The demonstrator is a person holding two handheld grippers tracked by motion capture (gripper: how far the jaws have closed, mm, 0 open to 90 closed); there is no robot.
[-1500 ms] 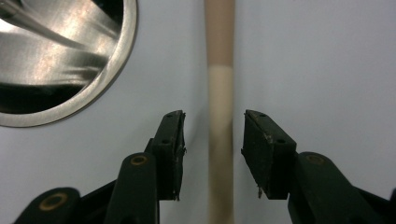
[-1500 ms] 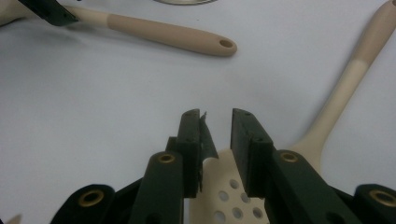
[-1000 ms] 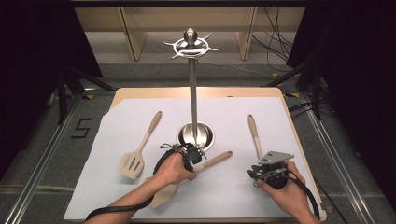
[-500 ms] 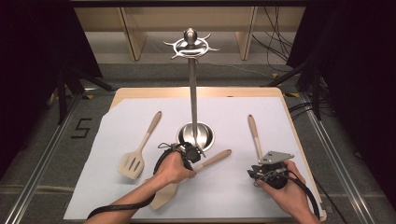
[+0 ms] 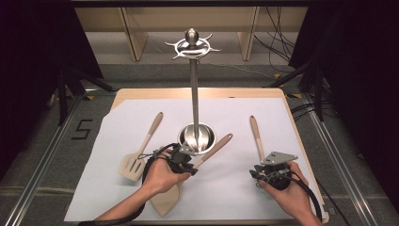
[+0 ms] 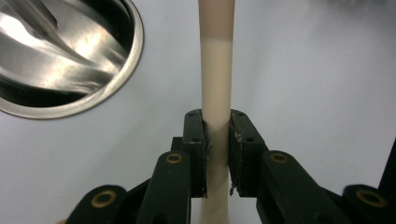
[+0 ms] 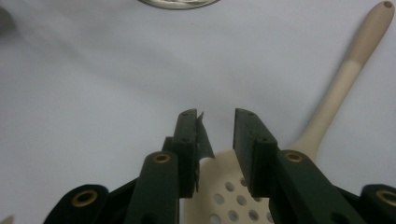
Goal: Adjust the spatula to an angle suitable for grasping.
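Note:
A cream spatula with a tan-tipped handle (image 5: 215,148) lies slanted on the white sheet, its blade (image 5: 165,201) near the front edge. My left gripper (image 5: 182,159) is shut on that handle (image 6: 216,70), its pads (image 6: 200,144) pressed against both sides, right beside the stand's steel base (image 6: 70,60). My right gripper (image 7: 218,126) stands open low over the perforated head (image 7: 229,198) of a skimmer, whose handle (image 7: 345,79) runs away up and right. In the high view the right gripper (image 5: 263,173) sits at the near end of that handle (image 5: 256,136).
A tall steel utensil stand (image 5: 194,94) with hooks (image 5: 191,43) on top rises from its round base (image 5: 196,138) mid-table. A slotted spatula (image 5: 136,157) lies at the left. The white sheet (image 5: 226,113) covers the wooden table; dark frames flank both sides.

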